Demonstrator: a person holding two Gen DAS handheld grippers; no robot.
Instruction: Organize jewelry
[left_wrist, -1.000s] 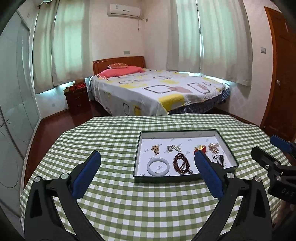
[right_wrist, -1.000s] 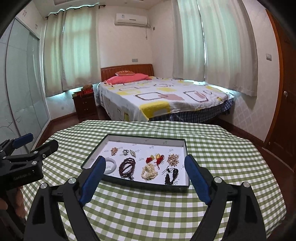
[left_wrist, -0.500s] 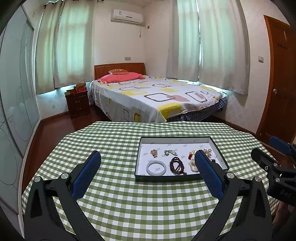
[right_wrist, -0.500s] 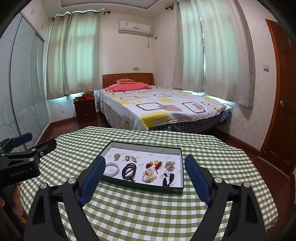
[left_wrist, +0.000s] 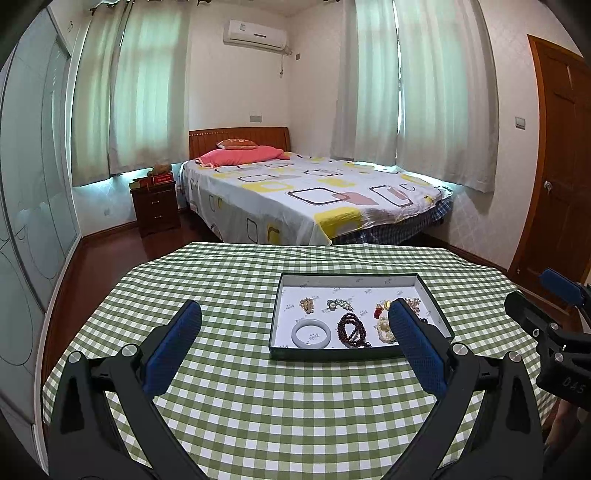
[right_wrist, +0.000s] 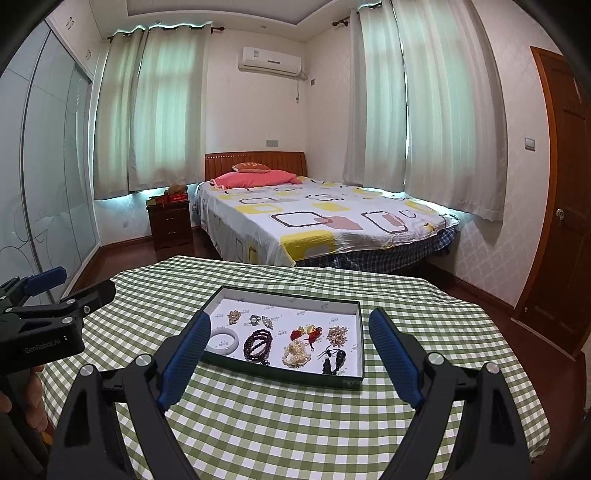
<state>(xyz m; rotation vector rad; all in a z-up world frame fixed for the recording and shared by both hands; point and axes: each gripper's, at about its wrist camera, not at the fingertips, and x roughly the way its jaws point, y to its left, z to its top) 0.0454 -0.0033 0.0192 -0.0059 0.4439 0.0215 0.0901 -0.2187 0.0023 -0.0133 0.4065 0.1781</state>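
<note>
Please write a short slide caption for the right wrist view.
Open right gripper above checked table, facing a tray of jewelry; bed behind.

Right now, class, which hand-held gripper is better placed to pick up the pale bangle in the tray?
Left hand-held gripper, probably: the bangle lies at the tray's left end, nearer it. Both are open, empty.

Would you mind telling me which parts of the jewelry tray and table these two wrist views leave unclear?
- Left wrist view: the left gripper's blue right finger pad covers the right end of the shallow dark-rimmed tray.
- Right wrist view: the right gripper's left pad overlaps the pale jade bangle.
- Both views: the small brooches are too small to identify.
</note>
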